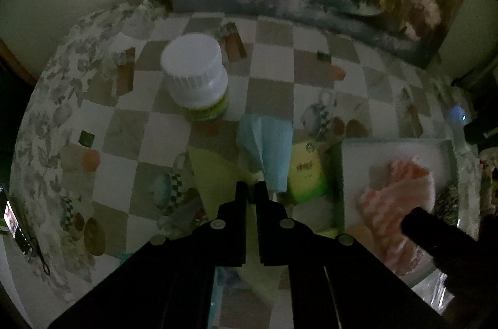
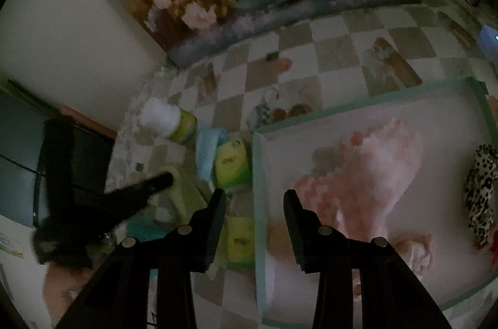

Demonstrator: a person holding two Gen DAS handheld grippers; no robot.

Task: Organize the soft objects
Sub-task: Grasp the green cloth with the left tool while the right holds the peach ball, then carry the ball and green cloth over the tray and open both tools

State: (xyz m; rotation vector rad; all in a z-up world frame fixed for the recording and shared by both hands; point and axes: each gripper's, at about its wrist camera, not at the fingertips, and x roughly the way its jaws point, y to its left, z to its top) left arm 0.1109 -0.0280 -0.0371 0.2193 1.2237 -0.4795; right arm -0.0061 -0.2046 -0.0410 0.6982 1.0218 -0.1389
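We are pinching the blue cloth [image 1: 264, 148] in our left tool [image 1: 251, 189], its fingers nearly shut on the near end. The cloth is stretching away from us over the bench [image 1: 311, 61]. The tray [image 2: 342, 98] is lying to the right, where our right tool [image 2: 254, 198] is hovering, narrowly parted and empty.
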